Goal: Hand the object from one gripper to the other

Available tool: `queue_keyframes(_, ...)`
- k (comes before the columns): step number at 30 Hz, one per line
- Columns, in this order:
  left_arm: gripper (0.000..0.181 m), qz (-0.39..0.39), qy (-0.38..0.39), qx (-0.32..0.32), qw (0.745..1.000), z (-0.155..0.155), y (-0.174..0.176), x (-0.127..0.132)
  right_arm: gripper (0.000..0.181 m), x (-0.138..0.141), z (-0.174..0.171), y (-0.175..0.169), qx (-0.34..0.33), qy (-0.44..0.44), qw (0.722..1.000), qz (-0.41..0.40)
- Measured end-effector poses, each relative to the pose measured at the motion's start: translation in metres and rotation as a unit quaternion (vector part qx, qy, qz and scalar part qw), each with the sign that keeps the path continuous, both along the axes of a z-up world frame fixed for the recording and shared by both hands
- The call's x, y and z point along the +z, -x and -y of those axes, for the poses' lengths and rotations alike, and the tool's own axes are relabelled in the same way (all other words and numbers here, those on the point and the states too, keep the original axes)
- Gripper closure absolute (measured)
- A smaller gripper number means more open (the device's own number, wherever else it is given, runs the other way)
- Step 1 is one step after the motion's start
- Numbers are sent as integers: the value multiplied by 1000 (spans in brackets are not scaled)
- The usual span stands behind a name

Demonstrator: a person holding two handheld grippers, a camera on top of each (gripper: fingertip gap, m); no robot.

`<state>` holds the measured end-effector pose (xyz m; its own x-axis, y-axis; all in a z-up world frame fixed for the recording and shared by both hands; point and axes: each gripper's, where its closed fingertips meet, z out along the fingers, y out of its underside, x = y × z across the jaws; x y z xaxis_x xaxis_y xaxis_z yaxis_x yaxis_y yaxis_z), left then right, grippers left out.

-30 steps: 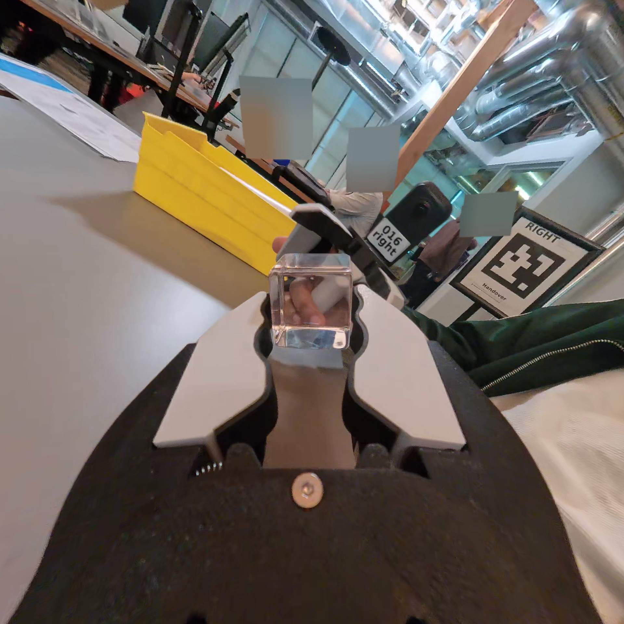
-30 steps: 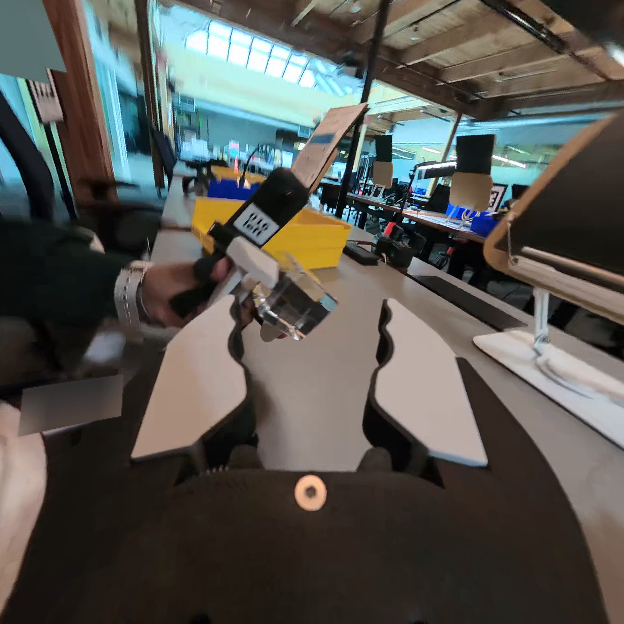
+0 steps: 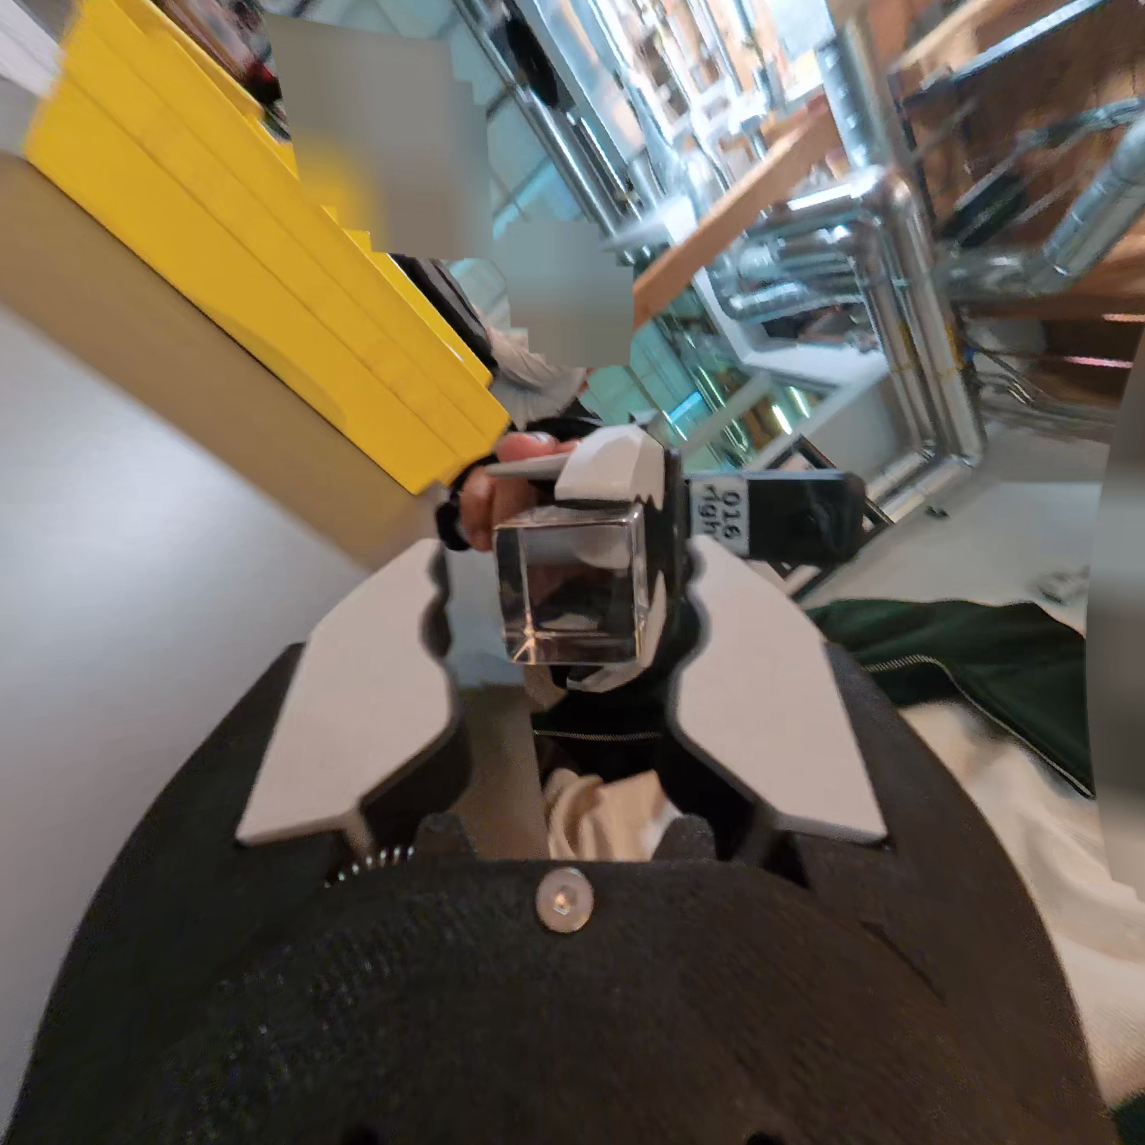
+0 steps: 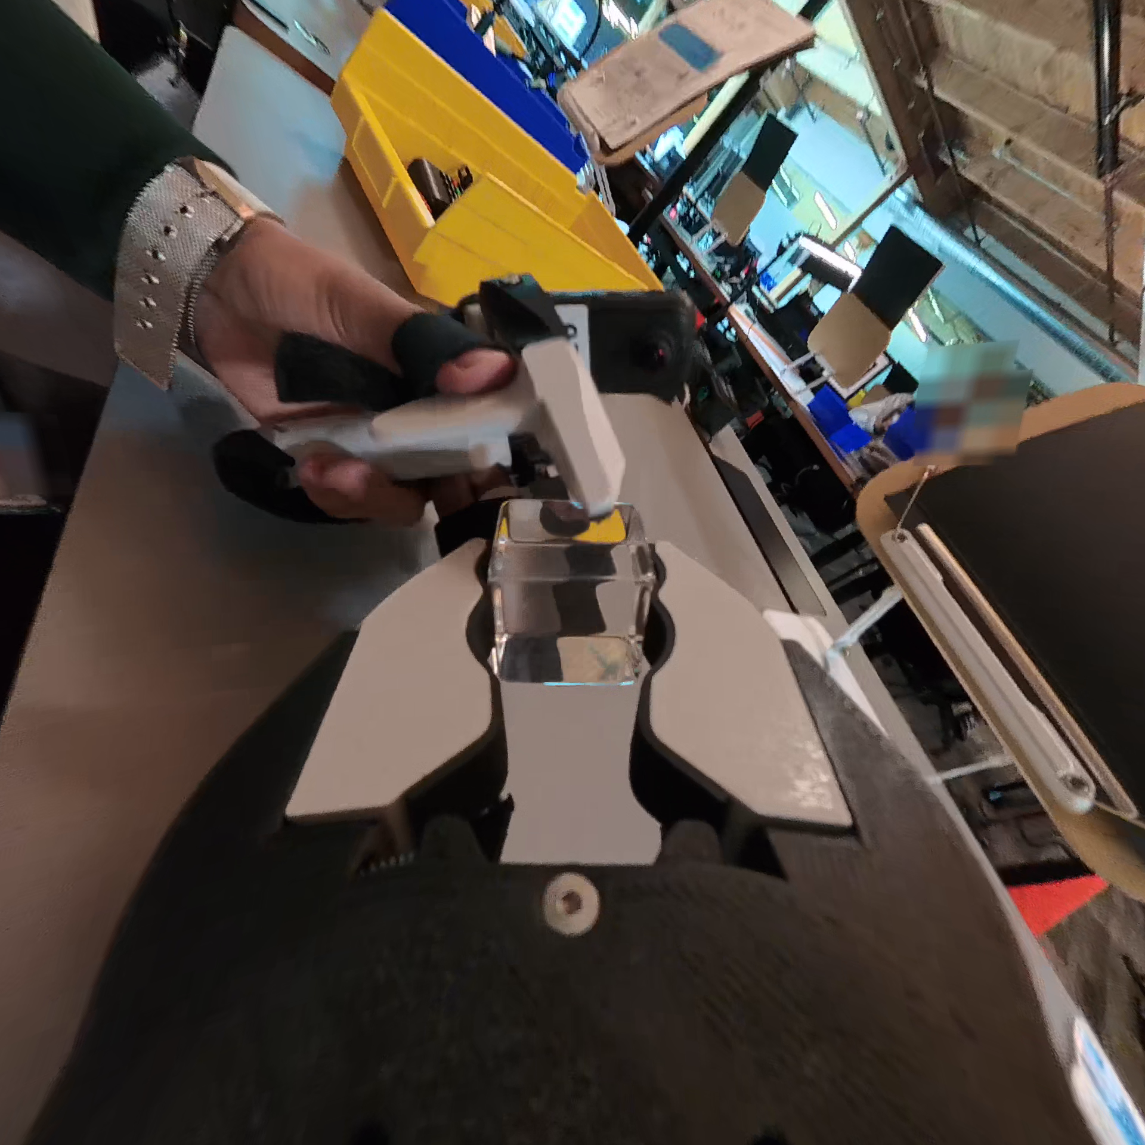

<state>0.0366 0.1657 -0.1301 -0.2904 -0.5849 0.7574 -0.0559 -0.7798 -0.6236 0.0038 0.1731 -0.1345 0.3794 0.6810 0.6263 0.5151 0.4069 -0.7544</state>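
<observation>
We see right gripper (image 4: 570,613) clamped on clear square glass cube (image 4: 571,604); left gripper (image 3: 567,610) jaws wide, flanking cube untouched.

yellow bin (image 4: 495,204), blue bin (image 4: 489,68), grey table (image 4: 124,619)

We find writing in one place only: a small white label (image 3: 726,519) printed in black characters, stuck on the black camera body (image 3: 799,517) of the far tongs in the left wrist view. In the right wrist view the matching label (image 4: 576,327) shows as a white sliver, too hidden for us to read.
</observation>
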Motion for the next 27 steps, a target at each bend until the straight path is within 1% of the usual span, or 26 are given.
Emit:
queue_keyframes(1,105,-2,-2,17,1000,-4,0,0,135,-1,-3,-2,-15,6,1000,5)
queue_keyframes(3,99,-29,-17,39,999,-10,0,-5,135,-4,-9,-6,-49,10,999,22)
queue_keyframes(5,92,-78,-60,76,992,-17,0,-15,135,-8,-17,-13,-91,13,995,44)
queue_keyframes(7,96,-131,-114,111,978,-22,0,-23,135,-14,-23,-20,-131,16,989,74)
queue_keyframes(11,102,-218,-209,157,940,-24,-1,-35,135,-23,-29,-26,-188,6,973,134)
queue_keyframes(13,104,-250,-237,164,925,-24,-3,-43,135,-29,-31,-29,-216,6,962,167)
queue_keyframes(15,104,-264,-253,166,916,-23,-5,-48,135,-35,-32,-30,-236,3,951,199)
queue_keyframes(17,108,-265,-250,163,917,-20,-7,-50,135,-38,-31,-29,-248,-11,942,226)
queue_keyframes(22,135,-259,-232,137,927,-10,-10,-50,135,-38,-27,-22,-258,-31,932,251)
queue_keyframes(25,135,-260,-245,136,924,-10,-9,-48,135,-36,-28,-21,-259,-35,935,240)
queue_keyframes(27,135,-252,-237,136,928,-11,-9,-43,135,-31,-28,-20,-257,-40,940,221)
